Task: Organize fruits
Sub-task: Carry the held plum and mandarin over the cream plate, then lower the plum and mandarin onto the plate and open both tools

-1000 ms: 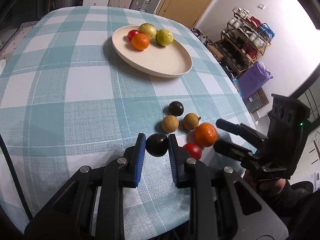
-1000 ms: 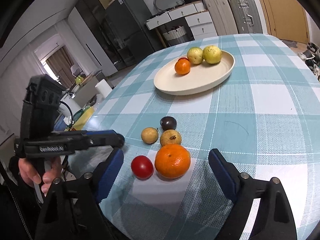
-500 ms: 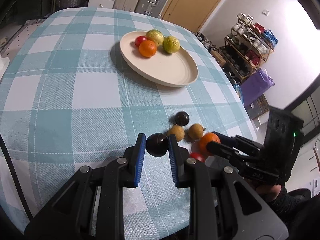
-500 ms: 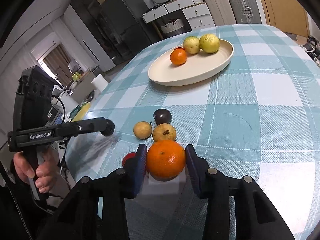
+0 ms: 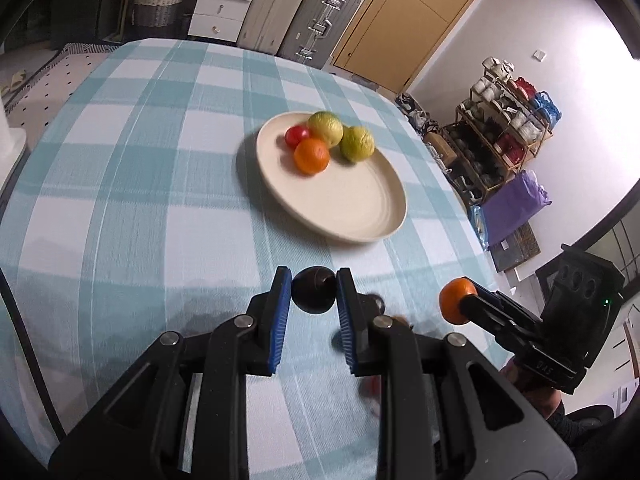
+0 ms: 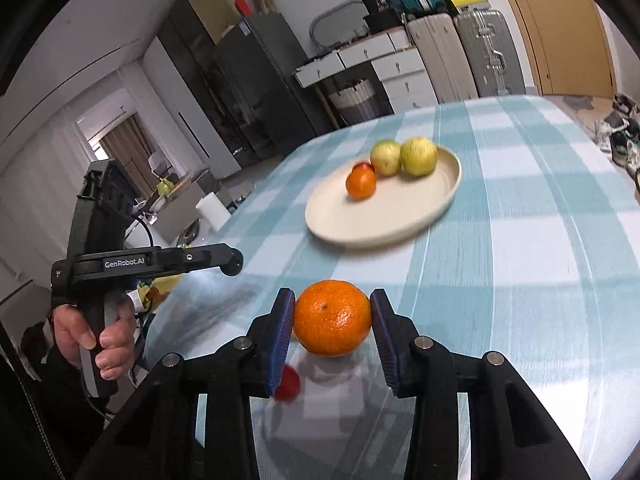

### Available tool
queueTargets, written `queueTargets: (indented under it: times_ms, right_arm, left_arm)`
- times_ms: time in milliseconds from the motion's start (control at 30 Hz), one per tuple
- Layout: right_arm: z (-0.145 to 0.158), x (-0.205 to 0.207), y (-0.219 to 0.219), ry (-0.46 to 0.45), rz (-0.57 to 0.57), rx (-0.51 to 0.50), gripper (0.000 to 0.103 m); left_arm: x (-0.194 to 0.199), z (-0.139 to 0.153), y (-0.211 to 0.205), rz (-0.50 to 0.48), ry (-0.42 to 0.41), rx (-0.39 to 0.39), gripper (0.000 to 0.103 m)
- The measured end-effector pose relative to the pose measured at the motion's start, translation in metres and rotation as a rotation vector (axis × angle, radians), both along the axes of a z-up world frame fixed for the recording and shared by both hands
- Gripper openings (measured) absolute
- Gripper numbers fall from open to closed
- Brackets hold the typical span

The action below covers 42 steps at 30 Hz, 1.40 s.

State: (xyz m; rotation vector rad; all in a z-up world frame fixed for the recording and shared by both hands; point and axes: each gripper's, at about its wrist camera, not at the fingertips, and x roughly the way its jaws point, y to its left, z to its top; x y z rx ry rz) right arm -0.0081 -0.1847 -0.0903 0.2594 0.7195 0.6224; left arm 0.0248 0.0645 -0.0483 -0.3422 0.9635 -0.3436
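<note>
Bare tablecloth (image 5: 160,200) before plate (image 5: 384,224)

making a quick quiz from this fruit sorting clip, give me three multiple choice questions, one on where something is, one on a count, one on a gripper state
1. Where does the cream plate stand?
A. on the checked tablecloth
B. on the floor
C. on a chair

2. How many fruits lie on the plate?
A. two
B. four
C. six

3. What is the right gripper doing?
A. hanging open over the plate
B. clamped on an orange
C. clamped on a green fruit

Answers:
1. A, the plate rests on the blue and white checked tablecloth.
2. B, a small red fruit, a smaller orange and two yellow-green fruits lie on it.
3. B, its blue pads press both sides of the orange, which is lifted off the cloth.
</note>
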Motion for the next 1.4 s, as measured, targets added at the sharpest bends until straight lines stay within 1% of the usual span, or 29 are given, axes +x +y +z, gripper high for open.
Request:
queueTargets:
  times_ms: [233,367,733,867,1100,1400]
  right_arm:
    - [0.009,0.030,0.001,-0.019,-0.001,0.022,0.040]
    - [0.011,0.051,0.003,-0.018,0.003,0.027,0.040]
    - [0.007,0.107,0.007,-0.020,-0.008,-0.008,0.040]
    - [0.004,0.123,0.008,-0.021,-0.021,-0.027,0.040]
    - [-0.001,0.154,0.007,-0.004,-0.037,-0.032,0.040]
    - [-0.007,0.175,0.018,-0.020,-0.038,-0.101,0.040]
  left_arm:
    - [0.038,0.003,-0.011,-0.005,-0.005,-0.003,0.020]
    - [0.059,0.006,-0.020,-0.024,-0.016,-0.005,0.020]
    - [0.133,-0.004,-0.053,-0.078,0.017,-0.042,0.020]
    - [0.155,-0.005,-0.066,-0.096,0.012,-0.041,0.020]
    - [0.185,-0.013,-0.081,-0.118,0.029,-0.049,0.020]
    - [0.210,-0.030,-0.093,-0.128,0.064,-0.045,0.020]
